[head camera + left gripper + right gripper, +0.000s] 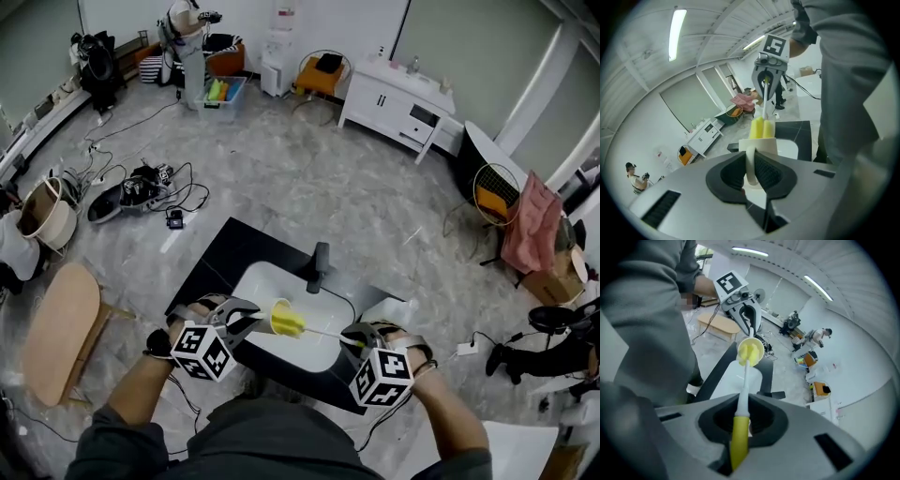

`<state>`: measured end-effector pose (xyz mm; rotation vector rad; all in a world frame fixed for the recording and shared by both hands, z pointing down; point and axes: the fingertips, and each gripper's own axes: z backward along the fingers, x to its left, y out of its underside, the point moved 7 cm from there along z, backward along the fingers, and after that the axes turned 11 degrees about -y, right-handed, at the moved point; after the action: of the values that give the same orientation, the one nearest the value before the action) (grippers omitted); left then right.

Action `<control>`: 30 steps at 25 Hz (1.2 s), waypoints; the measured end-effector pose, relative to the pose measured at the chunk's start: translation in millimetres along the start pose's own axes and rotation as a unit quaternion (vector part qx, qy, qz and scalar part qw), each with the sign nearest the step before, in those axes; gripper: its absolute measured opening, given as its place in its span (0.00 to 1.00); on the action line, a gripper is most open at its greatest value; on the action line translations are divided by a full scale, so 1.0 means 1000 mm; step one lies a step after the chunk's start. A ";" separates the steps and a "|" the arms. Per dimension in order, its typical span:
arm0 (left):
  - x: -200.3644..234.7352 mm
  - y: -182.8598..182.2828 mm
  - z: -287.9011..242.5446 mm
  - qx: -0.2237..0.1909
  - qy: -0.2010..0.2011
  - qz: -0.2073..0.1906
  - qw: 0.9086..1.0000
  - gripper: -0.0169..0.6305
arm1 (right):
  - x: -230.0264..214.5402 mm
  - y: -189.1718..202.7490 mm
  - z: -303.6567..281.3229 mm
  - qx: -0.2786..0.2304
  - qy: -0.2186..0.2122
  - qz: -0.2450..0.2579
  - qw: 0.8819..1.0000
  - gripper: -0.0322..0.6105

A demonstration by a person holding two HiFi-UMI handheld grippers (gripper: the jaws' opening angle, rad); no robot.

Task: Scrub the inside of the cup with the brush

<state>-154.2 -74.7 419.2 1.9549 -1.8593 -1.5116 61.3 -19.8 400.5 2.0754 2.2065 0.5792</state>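
Observation:
A cream cup (pixel 278 315) hangs over the white sink (pixel 258 281), its mouth turned to my right. My left gripper (pixel 246 323) is shut on the cup's handle (pixel 750 165); the cup body (pixel 765 146) stands just past the jaws. My right gripper (pixel 352 335) is shut on the brush's yellow handle (pixel 736 436). The white stem (pixel 746 380) runs from it to the yellow sponge head (pixel 749 352), which sits in the mouth of the cup (pixel 751 351). In the left gripper view the sponge head (pixel 761 127) sticks up above the cup's rim.
The sink is set in a black counter (pixel 217 258) with a dark faucet (pixel 319 266) at its far edge. A wooden stool (pixel 61 328) stands at the left. Cables (pixel 150 187) lie on the grey floor. A white cabinet (pixel 398 98) stands at the back.

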 end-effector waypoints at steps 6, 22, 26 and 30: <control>-0.022 -0.013 -0.002 -0.006 0.029 -0.017 0.999 0.09 | 0.000 -0.029 0.004 0.087 0.031 0.131 0.987 0.09; -0.024 -0.013 -0.014 0.006 0.022 0.014 1.000 0.09 | 0.002 -0.032 -0.016 0.173 0.037 0.193 0.965 0.09; -0.032 -0.015 -0.018 0.010 0.037 0.003 0.999 0.09 | 0.004 -0.041 -0.009 0.180 0.059 0.199 0.961 0.09; -0.030 -0.020 -0.017 0.003 0.029 0.003 1.000 0.09 | -0.008 -0.037 -0.002 0.193 0.059 0.195 0.960 0.10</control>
<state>-122.6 -55.0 433.3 1.9719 -1.8477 -1.4341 26.3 -29.5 389.5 2.7784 2.1149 0.3124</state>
